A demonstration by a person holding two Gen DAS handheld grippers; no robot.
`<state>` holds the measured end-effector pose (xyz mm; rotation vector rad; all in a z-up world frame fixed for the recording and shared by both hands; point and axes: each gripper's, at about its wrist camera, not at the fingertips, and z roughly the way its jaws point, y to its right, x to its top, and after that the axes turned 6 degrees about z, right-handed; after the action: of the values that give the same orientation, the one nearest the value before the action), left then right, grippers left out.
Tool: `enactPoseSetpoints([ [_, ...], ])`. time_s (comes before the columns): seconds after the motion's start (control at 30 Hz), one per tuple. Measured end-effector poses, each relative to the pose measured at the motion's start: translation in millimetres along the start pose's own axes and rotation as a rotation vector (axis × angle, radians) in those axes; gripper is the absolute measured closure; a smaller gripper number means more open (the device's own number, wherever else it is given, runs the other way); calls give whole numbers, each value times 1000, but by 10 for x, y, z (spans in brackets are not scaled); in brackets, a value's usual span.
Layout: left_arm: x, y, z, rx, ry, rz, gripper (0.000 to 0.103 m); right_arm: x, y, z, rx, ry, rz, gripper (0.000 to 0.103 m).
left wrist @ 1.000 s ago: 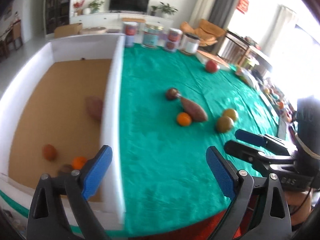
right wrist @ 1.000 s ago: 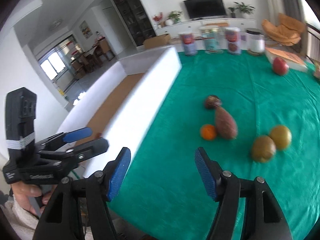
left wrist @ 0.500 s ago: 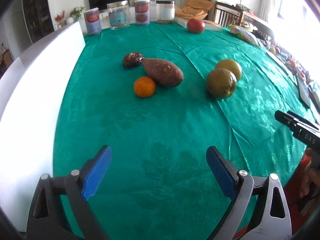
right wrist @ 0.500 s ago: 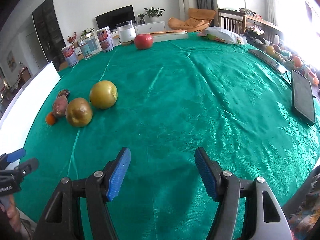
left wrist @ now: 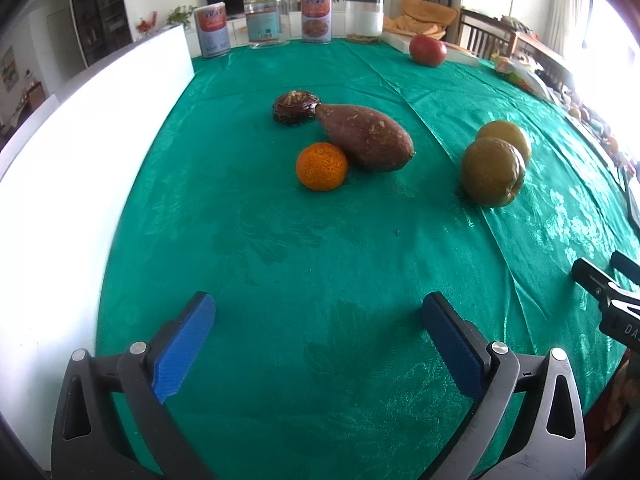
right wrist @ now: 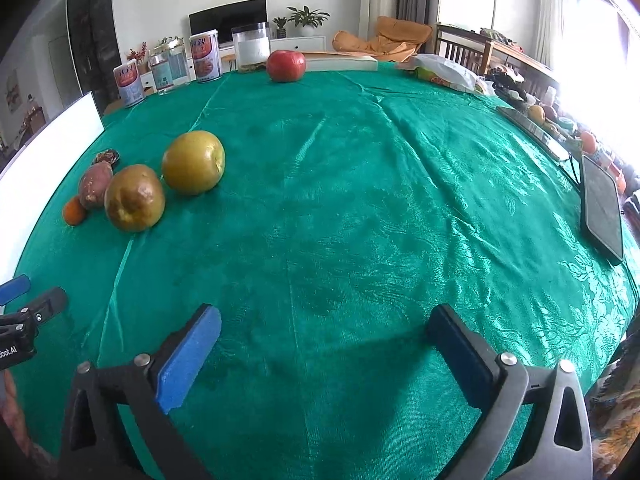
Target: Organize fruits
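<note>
Two grippers are held low over the near edge of a green tablecloth [left wrist: 320, 280], each with its blue-padded jaws spread wide and nothing gripped between them. Ahead of the left gripper [left wrist: 320, 340], well apart from its fingertips, a small orange [left wrist: 321, 166] is seen touching a brown sweet potato [left wrist: 366, 137]. The potato's long axis is laid diagonally, its narrow tip pointed away and leftward against a dark round fruit [left wrist: 297, 107], its blunt end turned toward the camera and rightward. Two yellow-green pears [left wrist: 493, 170] are set just beside each other, farther right. From the right gripper [right wrist: 324, 346], the same cluster is placed far to the left, and a red apple [right wrist: 286, 65] is found at the far edge, near the jars [right wrist: 206, 60]. A white box wall [left wrist: 60, 180] is stood along the cloth's left side.
</note>
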<state>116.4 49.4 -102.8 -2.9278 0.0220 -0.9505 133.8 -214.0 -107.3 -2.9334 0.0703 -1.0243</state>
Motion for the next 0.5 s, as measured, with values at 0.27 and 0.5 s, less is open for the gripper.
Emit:
enactPoseSetpoints([
  [0.27, 1, 8, 0, 1, 1, 1, 1, -14, -4, 2, 0, 3, -8, 0],
  [0.5, 0, 7, -2, 1, 1, 1, 1, -18, -4, -4, 0, 5, -7, 0],
])
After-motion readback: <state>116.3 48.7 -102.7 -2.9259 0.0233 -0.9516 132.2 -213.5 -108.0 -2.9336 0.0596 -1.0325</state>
